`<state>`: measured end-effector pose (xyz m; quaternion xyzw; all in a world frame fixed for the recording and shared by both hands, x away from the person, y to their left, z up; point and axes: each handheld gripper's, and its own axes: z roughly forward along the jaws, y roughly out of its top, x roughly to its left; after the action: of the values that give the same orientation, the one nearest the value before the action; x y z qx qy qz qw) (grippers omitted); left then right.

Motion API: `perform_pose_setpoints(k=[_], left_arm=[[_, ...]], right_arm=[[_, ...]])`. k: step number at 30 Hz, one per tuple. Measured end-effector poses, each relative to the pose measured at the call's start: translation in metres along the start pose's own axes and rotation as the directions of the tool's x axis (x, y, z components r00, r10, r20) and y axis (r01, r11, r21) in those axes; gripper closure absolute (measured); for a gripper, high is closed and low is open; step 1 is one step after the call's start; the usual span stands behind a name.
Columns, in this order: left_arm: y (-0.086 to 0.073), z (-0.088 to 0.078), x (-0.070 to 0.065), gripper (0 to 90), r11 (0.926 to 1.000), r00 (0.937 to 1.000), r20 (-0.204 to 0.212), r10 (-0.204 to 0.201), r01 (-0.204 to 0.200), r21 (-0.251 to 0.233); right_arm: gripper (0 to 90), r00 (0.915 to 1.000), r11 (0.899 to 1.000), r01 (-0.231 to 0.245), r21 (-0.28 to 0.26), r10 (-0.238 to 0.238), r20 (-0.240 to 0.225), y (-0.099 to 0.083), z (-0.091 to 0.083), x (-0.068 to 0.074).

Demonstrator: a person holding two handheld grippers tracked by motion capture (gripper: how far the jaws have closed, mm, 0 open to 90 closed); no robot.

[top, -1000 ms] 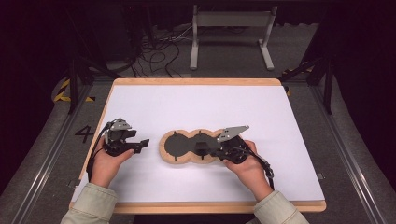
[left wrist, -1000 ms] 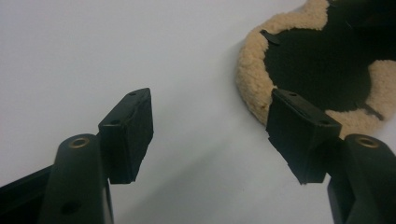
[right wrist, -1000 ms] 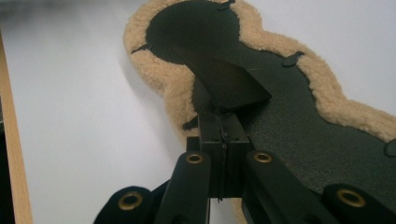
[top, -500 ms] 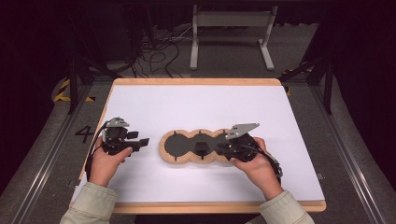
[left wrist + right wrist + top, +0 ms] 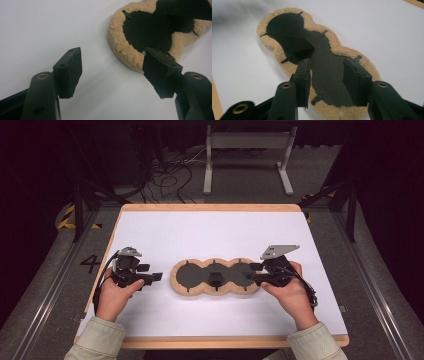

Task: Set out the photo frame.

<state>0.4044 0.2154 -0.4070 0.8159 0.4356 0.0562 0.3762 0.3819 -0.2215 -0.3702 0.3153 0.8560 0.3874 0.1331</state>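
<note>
Tan fleece rims the three-lobed pad [image 5: 216, 277], black inside with short black tabs at the border; it lies flat mid-surface [image 5: 210, 227]. Right tool [image 5: 255, 274] at its right lobe, jaws just opening, nothing gripped. Left tool [image 5: 156, 277] beside its left lobe, apart, empty.

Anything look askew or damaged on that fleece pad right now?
Nothing stands out. The fleece pad lies flat and level on the white table, black side up, its tan rim unbroken. Both claws, left and right, are open and off it.
</note>
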Motion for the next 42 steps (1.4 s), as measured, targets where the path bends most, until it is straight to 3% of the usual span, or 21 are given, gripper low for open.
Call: perform_pose_setpoints(k=[5,9,13,19,24,33,42], left_arm=[[0.0,0.0,-0.001,31.5,1.0,1.0,-0.001,0.005,-0.005,-0.002],[-0.001,0.002,-0.003,30.1,0.9999,0.9999,0.002,0.014,-0.014,0.001],[-0.002,0.004,-0.003,31.0,0.9999,0.9997,0.023,-0.011,0.011,0.01],[-0.001,0.008,-0.004,29.4,0.9998,0.9997,0.023,-0.002,0.001,0.02],[-0.002,0.016,-0.006,26.6,0.9995,0.9989,0.039,-0.025,0.024,0.022],[-0.003,0.03,-0.011,24.9,0.9988,0.9986,0.045,-0.027,0.025,0.043],[-0.004,0.04,-0.016,24.8,0.996,0.9983,0.054,-0.024,0.019,0.087]], right_arm=[[51.6,0.9998,1.0,-0.002,0.028,0.001,0.021,-0.002,-0.002,-0.004],[45.1,0.9991,0.999,-0.032,0.028,0.032,0.027,-0.004,-0.005,-0.012],[37.7,0.9973,0.997,-0.068,0.047,0.067,0.031,-0.008,-0.005,-0.018],[31.7,0.9936,0.992,-0.11,0.062,0.108,0.033,-0.013,-0.007,-0.026],[27.3,0.9913,0.988,-0.13,0.084,0.128,0.032,-0.017,-0.003,-0.03],[22.1,0.9782,0.972,-0.207,0.114,0.208,0.009,-0.029,0.01,-0.039],[20.1,0.9684,0.954,-0.245,0.173,0.249,-0.004,-0.034,0.02,-0.042]])
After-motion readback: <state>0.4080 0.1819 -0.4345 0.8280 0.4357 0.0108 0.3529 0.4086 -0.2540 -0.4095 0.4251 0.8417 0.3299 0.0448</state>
